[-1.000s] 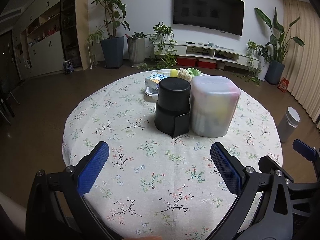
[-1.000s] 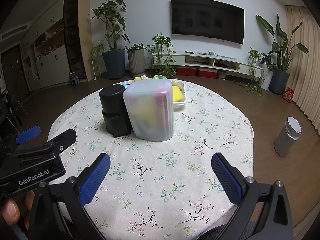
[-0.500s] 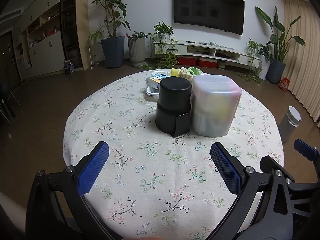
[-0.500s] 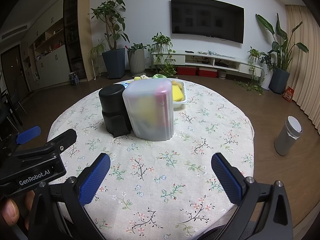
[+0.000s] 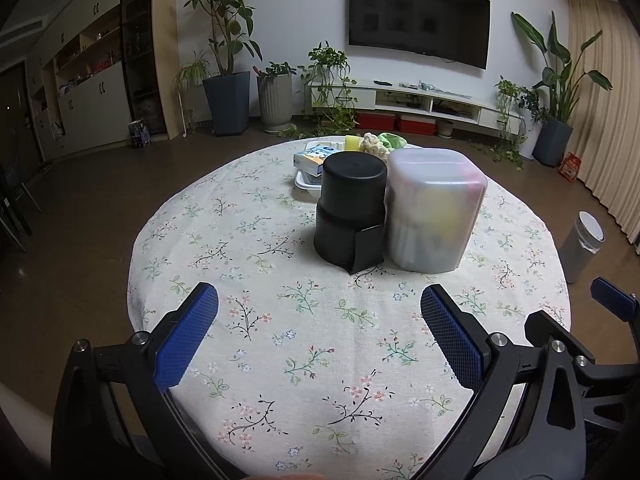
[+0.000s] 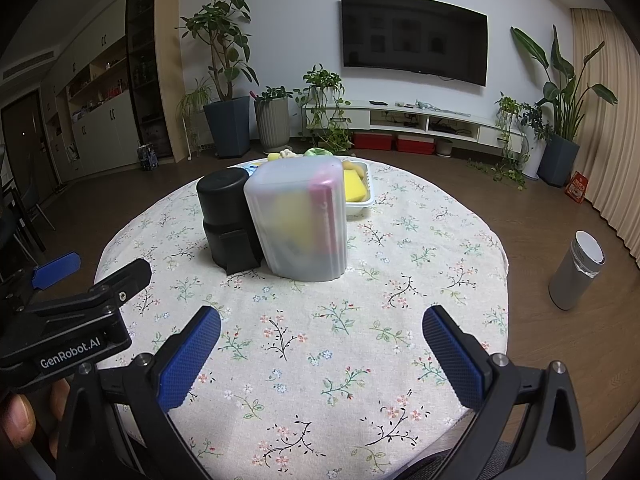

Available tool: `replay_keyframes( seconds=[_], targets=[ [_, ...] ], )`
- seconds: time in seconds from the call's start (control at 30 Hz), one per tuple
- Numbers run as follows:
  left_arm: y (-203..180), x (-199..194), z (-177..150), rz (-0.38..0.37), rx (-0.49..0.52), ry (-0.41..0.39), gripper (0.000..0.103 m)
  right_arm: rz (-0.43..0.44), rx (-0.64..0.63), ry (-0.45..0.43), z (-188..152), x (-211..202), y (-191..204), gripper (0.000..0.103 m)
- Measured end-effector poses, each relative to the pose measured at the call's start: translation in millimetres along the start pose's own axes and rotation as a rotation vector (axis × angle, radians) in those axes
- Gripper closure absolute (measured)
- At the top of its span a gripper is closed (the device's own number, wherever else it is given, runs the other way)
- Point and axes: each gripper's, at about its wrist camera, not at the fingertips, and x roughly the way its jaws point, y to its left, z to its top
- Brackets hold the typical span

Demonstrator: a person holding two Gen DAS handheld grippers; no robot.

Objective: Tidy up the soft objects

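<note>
- The left gripper [image 5: 319, 312] with blue textured pads hovers over the near edge of the round floral-cloth table [image 5: 248, 232], jaws spread wide and empty
- The right gripper [image 6: 321, 334] hangs beside it, likewise spread and empty
- A frosted translucent plastic container [image 5: 432, 208] of soft items stands mid-table, touching a black cylindrical canister [image 5: 350, 212]
- A white tray [image 6: 362, 196] with a yellow sponge [image 6: 354, 190] sits just behind them

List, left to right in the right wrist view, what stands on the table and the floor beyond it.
Black cylindrical container → frosted translucent plastic container → white plastic tray holding a yellow sponge → grey cylindrical bin with white lid on the floor.
</note>
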Motion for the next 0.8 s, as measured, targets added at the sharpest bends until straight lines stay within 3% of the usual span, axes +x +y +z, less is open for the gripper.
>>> replay_keyframes(
  seconds=[0.8],
  targets=[
    [6.1,4.0,-2.1,0.011,-0.006,0.004,0.000,-0.001,0.000,0.001,1.3,-1.1,0.3,0.000]
  ],
)
